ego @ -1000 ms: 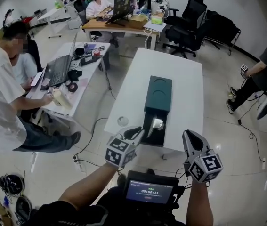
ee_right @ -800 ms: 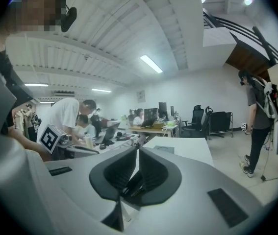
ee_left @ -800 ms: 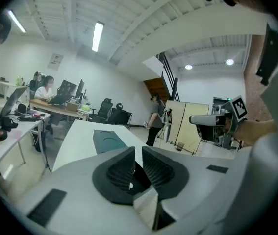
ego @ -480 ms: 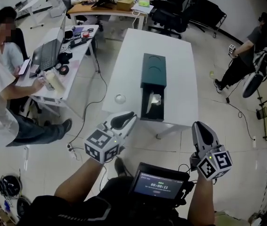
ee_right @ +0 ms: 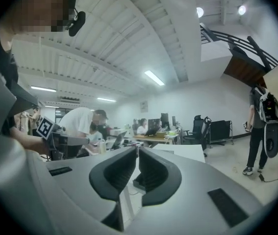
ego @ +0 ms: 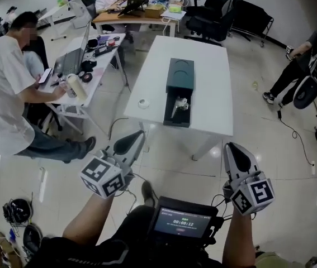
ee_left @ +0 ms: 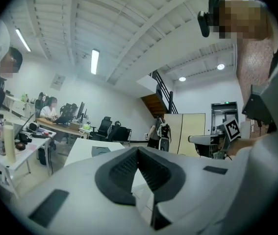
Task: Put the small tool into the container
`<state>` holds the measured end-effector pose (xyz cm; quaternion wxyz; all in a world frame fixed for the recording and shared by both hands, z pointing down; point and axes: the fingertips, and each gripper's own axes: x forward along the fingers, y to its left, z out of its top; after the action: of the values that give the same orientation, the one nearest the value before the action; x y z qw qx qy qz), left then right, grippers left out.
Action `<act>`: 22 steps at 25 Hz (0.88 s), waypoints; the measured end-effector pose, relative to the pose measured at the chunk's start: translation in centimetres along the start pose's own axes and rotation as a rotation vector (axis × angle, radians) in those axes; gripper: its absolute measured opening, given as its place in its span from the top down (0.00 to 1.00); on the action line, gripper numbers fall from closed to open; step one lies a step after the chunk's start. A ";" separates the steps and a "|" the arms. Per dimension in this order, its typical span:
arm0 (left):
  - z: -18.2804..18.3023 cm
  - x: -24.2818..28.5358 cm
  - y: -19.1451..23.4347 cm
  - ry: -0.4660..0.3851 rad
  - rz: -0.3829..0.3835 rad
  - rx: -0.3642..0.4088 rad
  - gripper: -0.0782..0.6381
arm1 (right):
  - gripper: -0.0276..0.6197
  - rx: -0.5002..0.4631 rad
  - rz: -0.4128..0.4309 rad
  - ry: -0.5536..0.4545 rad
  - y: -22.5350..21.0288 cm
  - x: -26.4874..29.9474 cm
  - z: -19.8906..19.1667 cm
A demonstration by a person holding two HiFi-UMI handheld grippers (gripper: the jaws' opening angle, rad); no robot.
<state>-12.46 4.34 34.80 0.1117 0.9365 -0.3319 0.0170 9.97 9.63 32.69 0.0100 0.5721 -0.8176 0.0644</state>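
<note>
Head view puts your left gripper point(ego: 132, 140) and right gripper point(ego: 233, 152) low in the frame, jaws pressed together on nothing, well apart from the white table point(ego: 214, 82) at upper centre, where the small tool point(ego: 180, 103) lies in the dark container point(ego: 179, 74).

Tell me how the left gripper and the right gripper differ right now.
The left gripper leans to the right; the right gripper points nearly straight ahead. The left gripper is off the white table's near left corner, the right gripper off its near right corner. Both are shut, empty, over the floor.
</note>
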 end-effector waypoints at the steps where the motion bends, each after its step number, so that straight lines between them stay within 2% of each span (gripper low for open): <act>1: -0.2 -0.9 -1.8 0.001 0.014 0.004 0.88 | 0.91 0.001 0.020 0.000 0.1 -1.6 -0.3; 6: -1.6 -5.7 -9.2 0.002 0.065 0.021 0.88 | 0.91 0.029 0.070 -0.005 1.5 -9.2 -1.2; 11: 0.4 -10.9 -10.7 -0.013 0.085 0.049 0.88 | 0.92 -0.016 0.120 -0.001 7.2 -11.3 -1.1; 14: 0.9 -14.6 -11.6 -0.024 0.075 0.085 0.88 | 0.95 -0.010 0.146 -0.041 10.8 -13.4 -0.2; 19: 0.8 -21.4 -12.7 -0.039 0.046 0.139 0.88 | 0.95 -0.005 0.075 -0.071 17.0 -17.5 0.1; 22: 0.8 -26.7 -11.6 -0.056 0.038 0.172 0.88 | 0.95 -0.002 0.034 -0.072 22.1 -18.9 -0.3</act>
<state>-26.00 29.44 28.92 0.0213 0.9363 -0.3498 0.0214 -4.22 34.77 29.25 -0.0200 0.5601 -0.8270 0.0430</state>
